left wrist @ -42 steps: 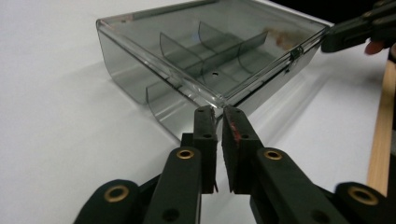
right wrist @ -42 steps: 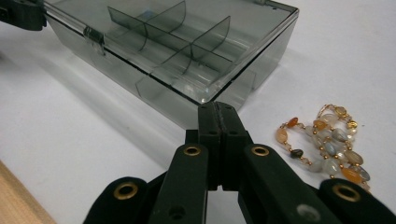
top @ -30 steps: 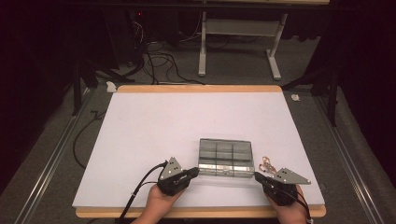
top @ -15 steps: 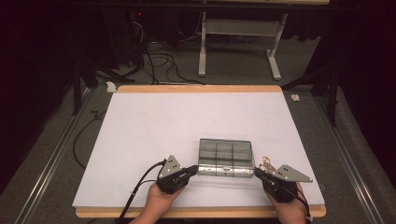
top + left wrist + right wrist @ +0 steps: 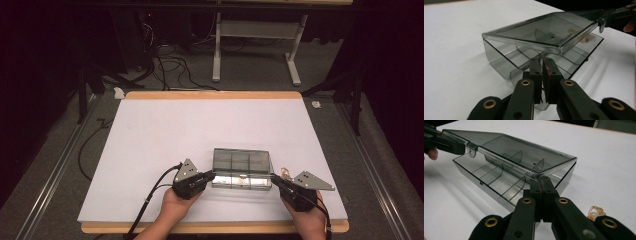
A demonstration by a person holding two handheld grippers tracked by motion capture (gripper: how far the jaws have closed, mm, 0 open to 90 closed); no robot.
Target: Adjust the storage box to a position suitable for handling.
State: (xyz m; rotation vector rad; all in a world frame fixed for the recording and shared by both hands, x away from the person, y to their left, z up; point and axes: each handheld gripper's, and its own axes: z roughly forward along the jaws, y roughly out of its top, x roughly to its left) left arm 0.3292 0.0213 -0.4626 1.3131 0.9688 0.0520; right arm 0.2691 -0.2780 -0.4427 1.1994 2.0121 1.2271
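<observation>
- Fingers of the left gripper are clenched at the left front corner of the box; in the left gripper view the jaws sit pressed together against a thin wall edge, and whether the pads pinch that wall cannot be told.
- Box position: near the front edge of the table, between the two grippers, base flat on the white surface.
- Lid is hinged at the back and raised partway; its front edge stands clear of the base.
- Base holds curved dividers forming several compartments; all appear empty.
- Fingers of the right gripper are clenched at the right front corner, with the tips meeting the lid's corner edge.
- Jewellery piece, gold-coloured, lies on the table just beside the right gripper, outside the box.
- Handling judgement: the box is smoked clear plastic, light, stiff and smooth, so it will likely slide or tip under a one-sided push. The lid rim and front latch tab are thin and probably brittle; take hold at the corners, where walls meet, and steady the base while moving the lid.
- Count: one box, one lid, one jewellery piece, two grippers.
</observation>
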